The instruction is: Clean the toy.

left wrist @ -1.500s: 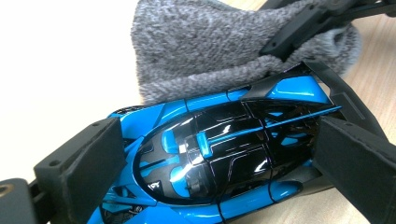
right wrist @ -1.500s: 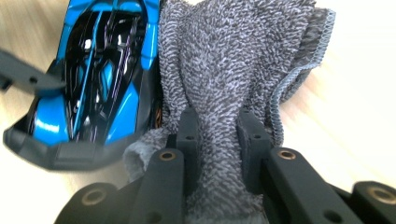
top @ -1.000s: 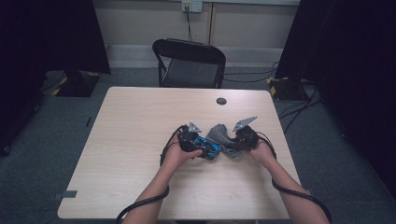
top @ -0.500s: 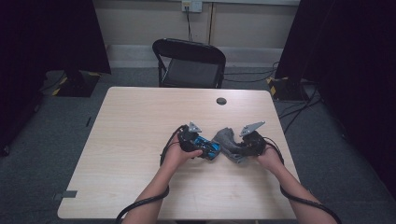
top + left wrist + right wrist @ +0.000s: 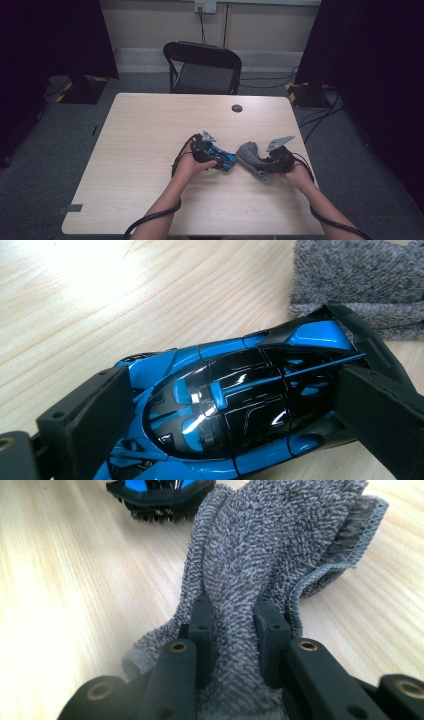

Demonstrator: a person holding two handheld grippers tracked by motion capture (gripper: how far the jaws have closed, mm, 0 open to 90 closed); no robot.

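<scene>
You pin the toy car while the cloth hangs just off its tail

Your left gripper (image 5: 223,161) clamps the glossy blue-and-black model car (image 5: 240,405) by its flanks, resting on the pale wooden table (image 5: 150,130); your right gripper (image 5: 234,625) pinches a bunched fold of grey terry cloth (image 5: 280,535), jaws nearly together. The cloth lies just beside the car's rear wing, apparently not on the bodywork, so judging by this, wiping the shell remains to be done
</scene>
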